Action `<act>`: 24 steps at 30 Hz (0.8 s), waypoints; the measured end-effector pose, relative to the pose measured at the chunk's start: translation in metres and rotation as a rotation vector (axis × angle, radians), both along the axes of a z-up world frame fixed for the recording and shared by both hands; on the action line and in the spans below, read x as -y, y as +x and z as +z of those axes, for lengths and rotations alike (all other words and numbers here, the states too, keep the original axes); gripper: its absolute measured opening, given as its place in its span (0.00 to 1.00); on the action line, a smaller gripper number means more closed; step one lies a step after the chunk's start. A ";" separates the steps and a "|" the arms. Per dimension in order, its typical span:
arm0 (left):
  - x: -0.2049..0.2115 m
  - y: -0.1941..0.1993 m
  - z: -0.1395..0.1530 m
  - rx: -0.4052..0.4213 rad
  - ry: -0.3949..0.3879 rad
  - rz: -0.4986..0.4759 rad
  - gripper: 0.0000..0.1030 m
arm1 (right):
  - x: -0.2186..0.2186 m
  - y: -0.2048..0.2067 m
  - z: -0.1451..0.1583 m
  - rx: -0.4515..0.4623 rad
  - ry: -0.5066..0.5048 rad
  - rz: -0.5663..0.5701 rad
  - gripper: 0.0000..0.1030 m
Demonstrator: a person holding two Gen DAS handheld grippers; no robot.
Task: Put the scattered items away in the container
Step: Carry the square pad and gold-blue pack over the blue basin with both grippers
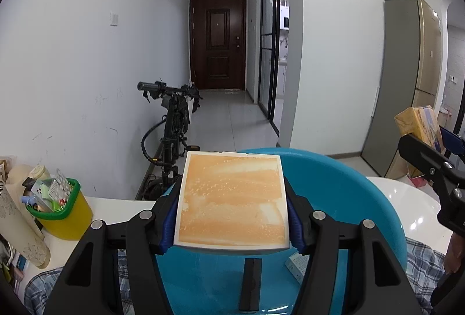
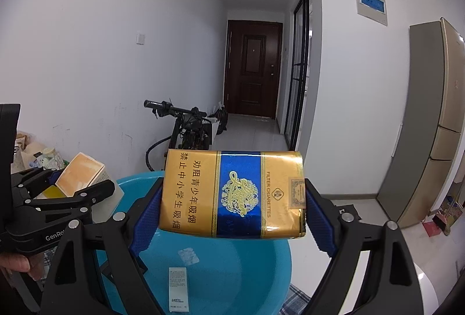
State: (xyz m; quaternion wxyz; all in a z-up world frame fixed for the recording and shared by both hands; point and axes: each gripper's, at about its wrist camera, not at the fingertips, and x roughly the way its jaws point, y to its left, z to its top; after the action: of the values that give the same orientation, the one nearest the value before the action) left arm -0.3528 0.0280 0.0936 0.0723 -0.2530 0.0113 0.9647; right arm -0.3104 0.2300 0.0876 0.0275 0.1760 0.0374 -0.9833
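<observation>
My left gripper [image 1: 232,216] is shut on a flat white box with an orange face [image 1: 232,198], held above the blue plastic basin [image 1: 343,187]. It also shows in the right wrist view [image 2: 80,174]. My right gripper [image 2: 232,204] is shut on a gold and blue cigarette pack [image 2: 232,193], held over the same basin [image 2: 232,271]. The pack shows at the right edge of the left wrist view [image 1: 420,126]. Inside the basin lie a small white box [image 2: 178,288] and a dark narrow object [image 1: 250,283].
A yellow and green cup [image 1: 62,210] full of small items stands on the white table [image 1: 407,198] at left, beside a pale bottle [image 1: 20,222]. A plaid cloth [image 1: 421,259] lies under the basin. A bicycle [image 1: 171,123] leans on the wall behind.
</observation>
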 end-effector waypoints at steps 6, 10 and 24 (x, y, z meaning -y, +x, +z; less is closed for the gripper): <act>-0.002 -0.007 -0.008 0.033 -0.012 -0.015 0.61 | 0.010 -0.006 -0.010 0.038 0.028 0.023 0.84; -0.006 -0.012 -0.014 0.059 -0.033 -0.020 0.61 | 0.015 -0.010 -0.018 0.074 0.040 0.030 0.84; -0.007 -0.031 -0.039 0.159 -0.073 -0.028 0.61 | 0.015 -0.021 -0.040 0.162 0.062 0.026 0.84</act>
State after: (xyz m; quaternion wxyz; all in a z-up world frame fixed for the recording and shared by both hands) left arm -0.3841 0.0350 0.0548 0.0772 -0.3310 0.0442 0.9394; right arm -0.3317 0.2146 0.0475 0.0378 0.2554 0.0675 -0.9637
